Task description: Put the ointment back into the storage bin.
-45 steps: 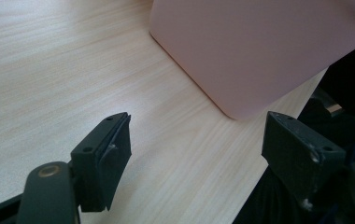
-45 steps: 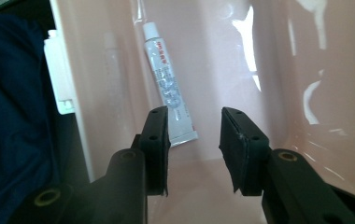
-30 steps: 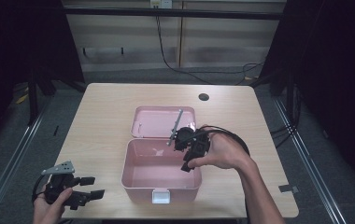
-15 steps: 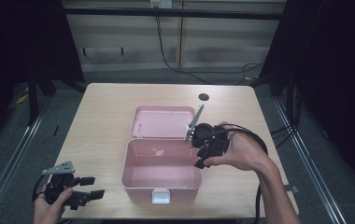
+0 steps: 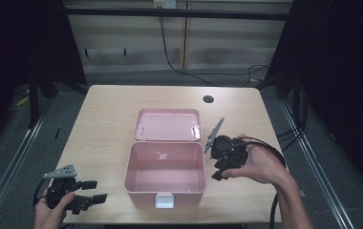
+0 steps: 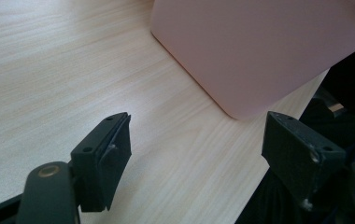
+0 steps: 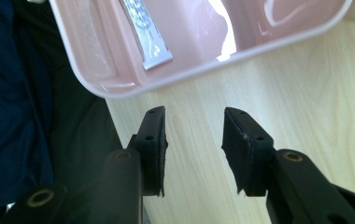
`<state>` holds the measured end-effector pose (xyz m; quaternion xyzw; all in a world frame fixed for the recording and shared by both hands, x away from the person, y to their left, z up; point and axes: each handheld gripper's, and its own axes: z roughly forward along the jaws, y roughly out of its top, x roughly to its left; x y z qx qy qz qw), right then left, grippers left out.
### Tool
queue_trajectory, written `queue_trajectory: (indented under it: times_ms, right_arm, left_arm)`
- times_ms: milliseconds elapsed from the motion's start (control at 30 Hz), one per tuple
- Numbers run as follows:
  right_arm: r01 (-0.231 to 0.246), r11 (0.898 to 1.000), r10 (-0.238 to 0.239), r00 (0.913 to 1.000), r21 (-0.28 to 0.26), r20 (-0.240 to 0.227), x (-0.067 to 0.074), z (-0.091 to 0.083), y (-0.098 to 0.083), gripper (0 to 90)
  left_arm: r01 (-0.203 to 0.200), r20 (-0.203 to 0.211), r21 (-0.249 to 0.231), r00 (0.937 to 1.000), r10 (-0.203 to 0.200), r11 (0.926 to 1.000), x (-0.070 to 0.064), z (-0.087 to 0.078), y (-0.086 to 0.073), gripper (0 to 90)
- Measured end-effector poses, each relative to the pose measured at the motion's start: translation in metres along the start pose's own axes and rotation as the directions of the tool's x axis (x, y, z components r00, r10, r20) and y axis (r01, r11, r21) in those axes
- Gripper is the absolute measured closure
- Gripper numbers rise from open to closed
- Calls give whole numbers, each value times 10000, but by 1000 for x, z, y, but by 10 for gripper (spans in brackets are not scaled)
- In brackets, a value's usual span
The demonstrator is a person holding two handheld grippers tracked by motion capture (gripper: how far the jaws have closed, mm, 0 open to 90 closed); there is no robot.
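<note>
Two grippers are seen at the table (image 5: 108, 109). An open pink box (image 5: 165, 179) sits at centre, at nine o'clock of the right gripper (image 5: 218, 164), whose jaws, just opening, stand part open on nothing. At eight o'clock, the left gripper (image 5: 96, 191) is held low, jaws wide and empty.

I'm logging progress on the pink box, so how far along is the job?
Done: the pink box stands open, its lid laid back flat on the table, nothing visible inside. In hand: nothing; the right gripper sits beside the box, its jaws just opening with only table between them. The left gripper waits open near the front corner. What's left isn't clear.
</note>
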<state>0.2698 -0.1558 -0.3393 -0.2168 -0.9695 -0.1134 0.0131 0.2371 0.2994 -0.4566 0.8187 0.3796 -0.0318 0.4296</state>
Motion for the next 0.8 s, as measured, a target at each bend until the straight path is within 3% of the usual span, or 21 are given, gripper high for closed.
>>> queue_trajectory:
  times_ms: [200,300,400,633,800]
  right_arm:
    - [-341,9994,341,9994,104,-5,-2,12,-19,590]
    - [-503,9987,502,9987,-111,-24,-4,16,-30,587]
    - [-707,9975,707,9975,89,41,-7,26,-40,578]
    - [-782,9969,782,9969,55,92,-11,45,-58,560]
    - [-1083,9941,1083,9941,13,78,-16,56,-71,545]
  left_arm:
    - [-16,-31,36,10000,16,10000,0,1,1,237]
    - [46,-12,1,10000,-46,10000,0,1,1,237]
    - [39,0,-7,10000,-39,10000,0,1,1,237]
    - [44,-9,-25,10000,-44,10000,0,0,1,237]
    - [77,12,-36,10000,-77,10000,0,0,1,237]
